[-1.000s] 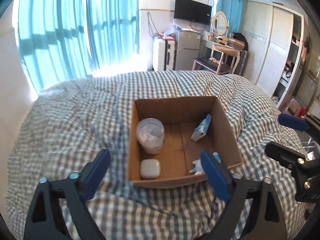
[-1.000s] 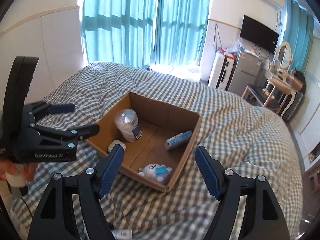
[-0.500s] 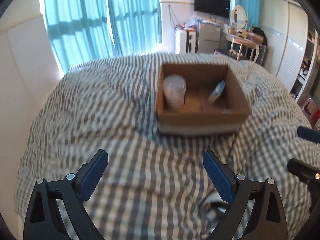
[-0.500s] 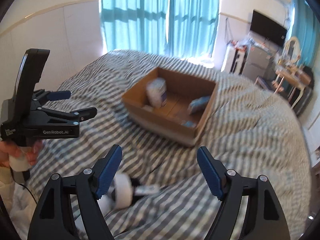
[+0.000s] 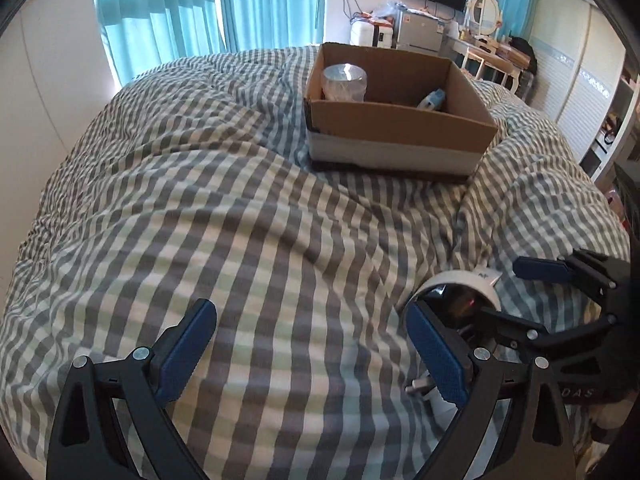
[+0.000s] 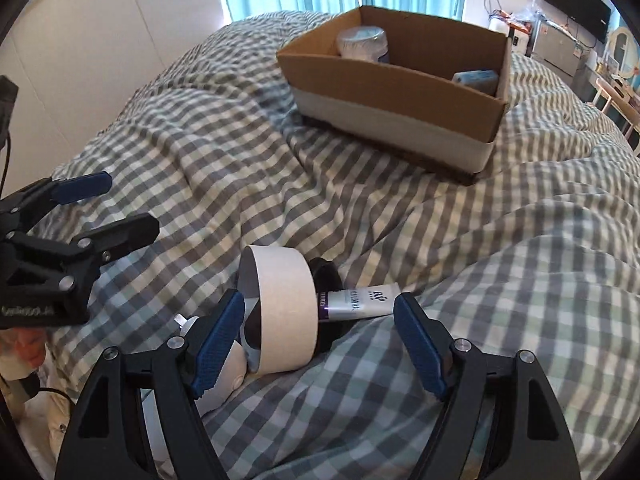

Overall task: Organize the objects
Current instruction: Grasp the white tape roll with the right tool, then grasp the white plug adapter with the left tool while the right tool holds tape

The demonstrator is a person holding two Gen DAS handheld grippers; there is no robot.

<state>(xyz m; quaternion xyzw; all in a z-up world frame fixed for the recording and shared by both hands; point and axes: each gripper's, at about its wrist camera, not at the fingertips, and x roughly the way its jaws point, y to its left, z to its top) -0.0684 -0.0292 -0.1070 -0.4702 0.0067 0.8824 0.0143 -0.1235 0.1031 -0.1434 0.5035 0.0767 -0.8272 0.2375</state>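
Note:
A cardboard box (image 5: 400, 124) stands on the checked bedspread and holds a clear plastic jar (image 5: 344, 82) and a blue pack (image 5: 432, 99); it also shows in the right wrist view (image 6: 384, 84). A white tape roll (image 6: 280, 308) lies on the bed between my right gripper's open fingers, with a white-and-purple tube (image 6: 356, 300) and a black round thing behind it. My right gripper (image 6: 320, 340) is open around the roll. My left gripper (image 5: 312, 344) is open and empty above bare bedspread, left of the roll (image 5: 460, 284).
The bed (image 5: 240, 220) fills both views. A white wall runs along the left, teal curtains (image 5: 200, 4) at the back. A fridge, dressing table and wardrobe stand far right. A white round object and a cable (image 6: 224, 376) lie by my right gripper's left finger.
Both grippers have pulled back from the box toward the near end of the bed. The tape roll and tube now lie between my right gripper's fingers.

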